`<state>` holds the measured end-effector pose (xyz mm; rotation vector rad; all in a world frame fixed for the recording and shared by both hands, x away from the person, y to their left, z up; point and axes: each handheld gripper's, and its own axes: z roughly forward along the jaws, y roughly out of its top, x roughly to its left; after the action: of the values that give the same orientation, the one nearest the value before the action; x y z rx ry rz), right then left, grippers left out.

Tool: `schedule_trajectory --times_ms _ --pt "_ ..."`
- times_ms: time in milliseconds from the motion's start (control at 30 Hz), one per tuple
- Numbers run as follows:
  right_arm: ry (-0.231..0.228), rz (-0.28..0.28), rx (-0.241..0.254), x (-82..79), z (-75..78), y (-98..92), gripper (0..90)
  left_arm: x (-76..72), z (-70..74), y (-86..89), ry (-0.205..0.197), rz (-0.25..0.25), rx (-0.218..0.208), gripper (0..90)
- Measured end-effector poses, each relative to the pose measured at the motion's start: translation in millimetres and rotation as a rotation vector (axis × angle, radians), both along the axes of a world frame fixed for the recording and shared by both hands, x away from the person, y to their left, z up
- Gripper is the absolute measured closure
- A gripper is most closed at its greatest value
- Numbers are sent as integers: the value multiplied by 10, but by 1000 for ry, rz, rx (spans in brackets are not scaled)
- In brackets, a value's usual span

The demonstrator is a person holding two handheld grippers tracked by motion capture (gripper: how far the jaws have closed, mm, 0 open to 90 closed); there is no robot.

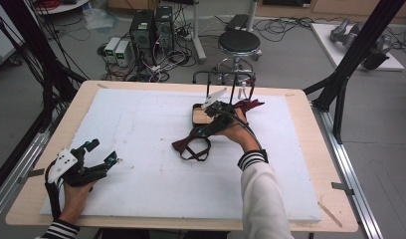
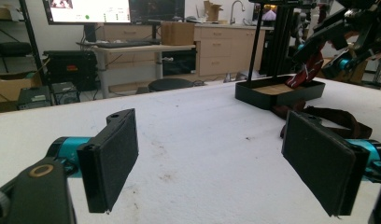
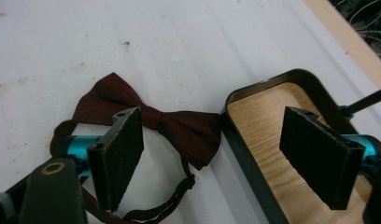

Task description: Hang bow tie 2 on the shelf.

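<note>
A dark red bow tie (image 3: 179, 128) lies flat on the white mat, its strap looping toward me, one wing against a black tray (image 3: 240, 95) with a wooden floor. My right gripper (image 3: 212, 121) hovers open over the tie's right wing and the tray's near rim, pads clear of both. From above, the right gripper (image 1: 203, 124) sits between the tray (image 1: 196, 112) and the bow tie (image 1: 183, 144). My left gripper (image 1: 102, 152) rests open at the mat's front left with nothing between its jaws; from the left gripper (image 2: 209, 140) the tray (image 2: 254, 98) is far off.
A black wire rack (image 1: 223, 79) stands behind the tray at the table's far edge. A second dark red cloth (image 1: 250, 104) lies by the tray's right end. The white mat (image 1: 141, 124) covers most of the wooden table. A stool (image 1: 239, 42) stands beyond.
</note>
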<state>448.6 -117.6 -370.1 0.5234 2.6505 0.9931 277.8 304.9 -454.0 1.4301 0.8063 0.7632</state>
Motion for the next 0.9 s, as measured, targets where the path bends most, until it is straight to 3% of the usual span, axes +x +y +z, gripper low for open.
schedule_trajectory --times_ms 500,800,900 --pt "25 79 -112 61 -246 165 349 -1 -1 3 -1 -1 -1 189" --pt "46 90 -151 77 -334 209 367 -1 -1 3 -1 0 -3 189" --pt "51 100 -187 89 -373 222 420 -1 -1 3 -1 0 -2 189"
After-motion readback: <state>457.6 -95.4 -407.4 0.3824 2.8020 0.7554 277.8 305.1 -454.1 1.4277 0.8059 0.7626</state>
